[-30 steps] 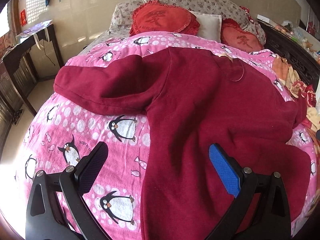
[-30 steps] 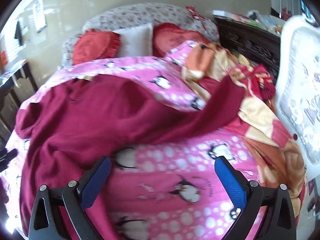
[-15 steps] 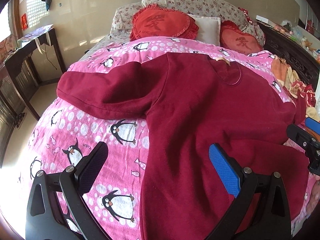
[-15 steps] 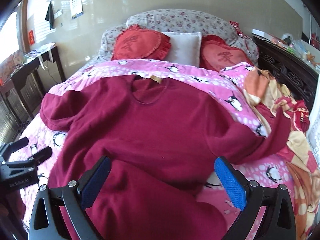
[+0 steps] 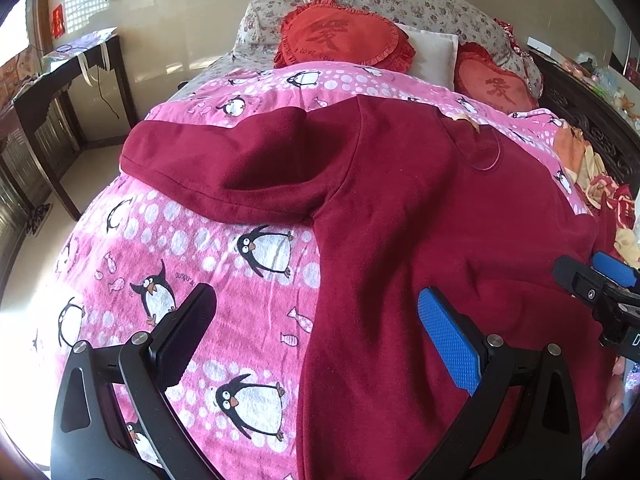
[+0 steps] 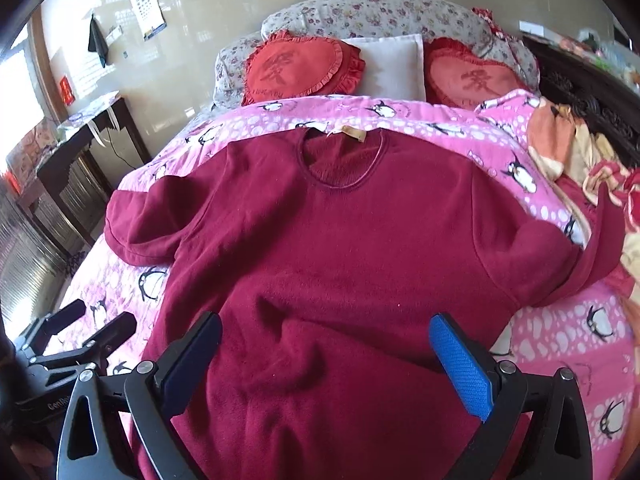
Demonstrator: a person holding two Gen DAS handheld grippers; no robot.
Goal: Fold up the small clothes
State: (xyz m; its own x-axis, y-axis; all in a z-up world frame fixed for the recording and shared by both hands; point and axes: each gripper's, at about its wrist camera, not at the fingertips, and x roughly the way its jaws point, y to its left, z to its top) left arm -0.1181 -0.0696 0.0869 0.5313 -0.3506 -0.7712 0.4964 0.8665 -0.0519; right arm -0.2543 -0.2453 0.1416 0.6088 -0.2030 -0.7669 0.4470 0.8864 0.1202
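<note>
Dark red sweater spread flat on the pink penguin blanket of the bed, left tongs and right tongs both wide apart, empty, above its hem

- A home bedroom: a bed under a pink penguin-print blanket stretches ahead of the tongs.
- Beyond the blanket lie two red heart-shaped cushions, a white pillow and floral pillows (against a plain beige wall).
- Far left stands a dark wooden side table.
</note>
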